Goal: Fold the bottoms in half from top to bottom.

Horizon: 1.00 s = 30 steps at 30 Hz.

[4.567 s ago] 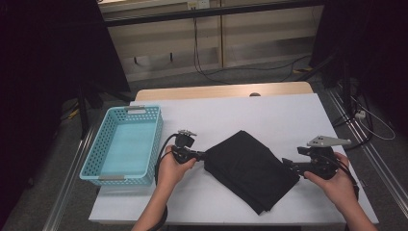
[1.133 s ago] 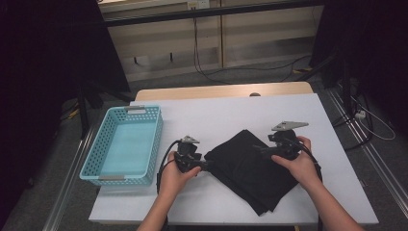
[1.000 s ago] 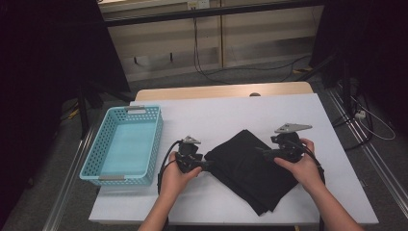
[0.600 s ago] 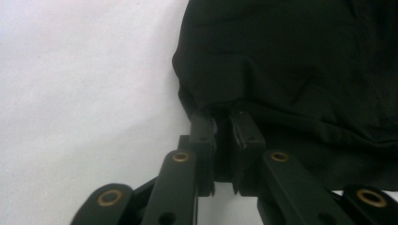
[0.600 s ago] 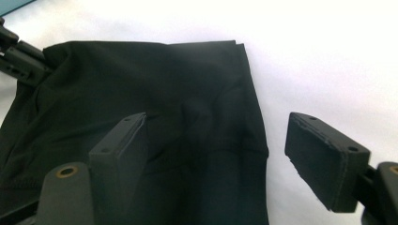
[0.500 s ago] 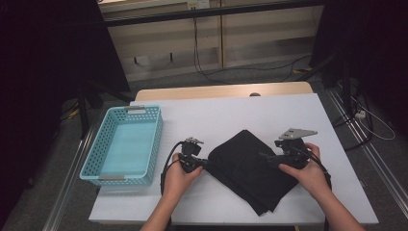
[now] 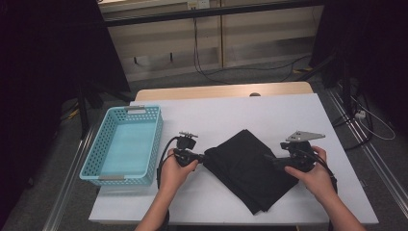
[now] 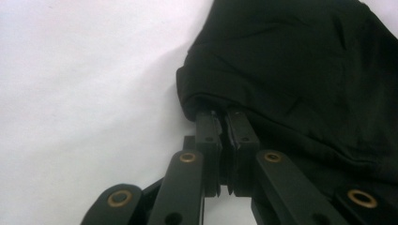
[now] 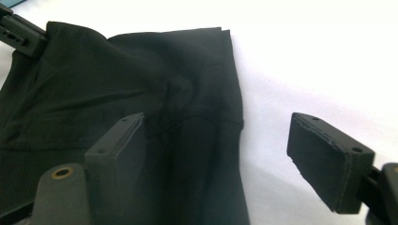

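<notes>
One black cloth (image 7: 250,168) lies folded on the white table (image 7: 231,110), its layers too dark to count. The left gripper (image 8: 220,117) pinches its edge (tips buried in the fold). The right gripper (image 9: 216,154) gapes wide over the opposite edge. One blue basket (image 7: 122,144) sits nearby.

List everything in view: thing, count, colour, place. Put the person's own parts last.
black cloth: 1, black, folded, lying cornerwise on the table between the two claws.
basket: 1, light blue, left part of the table, nothing inside.
table: 1, white top with a wooden strip along its far edge.
cables on the floor: several, dark, beyond the table.
left claw: 1, black, jaws have just been closing and now pinch the cloth's left corner.
right claw: 1, black, jaws open over the cloth's right edge, one pad above the cloth, the other above bare table.
hands: 2, one behind each claw.
</notes>
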{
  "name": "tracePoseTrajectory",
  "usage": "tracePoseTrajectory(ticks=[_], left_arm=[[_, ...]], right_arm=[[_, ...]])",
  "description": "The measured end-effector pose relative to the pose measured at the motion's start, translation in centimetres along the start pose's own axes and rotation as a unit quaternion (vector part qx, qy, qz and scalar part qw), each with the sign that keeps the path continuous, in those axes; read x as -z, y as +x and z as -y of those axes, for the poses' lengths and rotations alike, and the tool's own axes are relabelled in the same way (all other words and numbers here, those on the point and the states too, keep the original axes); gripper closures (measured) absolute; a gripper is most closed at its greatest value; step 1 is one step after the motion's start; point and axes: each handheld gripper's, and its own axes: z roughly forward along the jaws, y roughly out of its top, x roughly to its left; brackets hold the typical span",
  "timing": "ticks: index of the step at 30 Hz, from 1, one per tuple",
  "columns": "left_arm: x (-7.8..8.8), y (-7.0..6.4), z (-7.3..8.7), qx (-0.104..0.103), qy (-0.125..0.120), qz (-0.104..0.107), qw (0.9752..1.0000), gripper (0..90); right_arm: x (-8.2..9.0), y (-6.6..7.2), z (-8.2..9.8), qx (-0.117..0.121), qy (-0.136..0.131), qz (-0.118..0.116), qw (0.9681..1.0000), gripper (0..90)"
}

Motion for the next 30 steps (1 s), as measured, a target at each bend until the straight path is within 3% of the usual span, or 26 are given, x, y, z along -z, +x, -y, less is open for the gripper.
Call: tracePoseTrajectory(ticks=[13,16,30], left_arm=[[0.0,1.4,-0.7,0.006,0.01,0.0,0.9999,85.3],[0.3,1.5,-1.1,-0.004,0.011,-0.007,0.9999,85.2],[0.6,2.1,-3.1,-0.01,0.019,-0.042,0.9989,85.2]], right_arm=[[0.6,-0.4,0.5,0.0,-0.003,0.005,1.0,19.3],[0.7,-0.4,0.6,-0.002,-0.004,0.006,1.0,18.9],[0.3,0.3,0.6,0.008,0.0,0.0,1.0,18.3]])
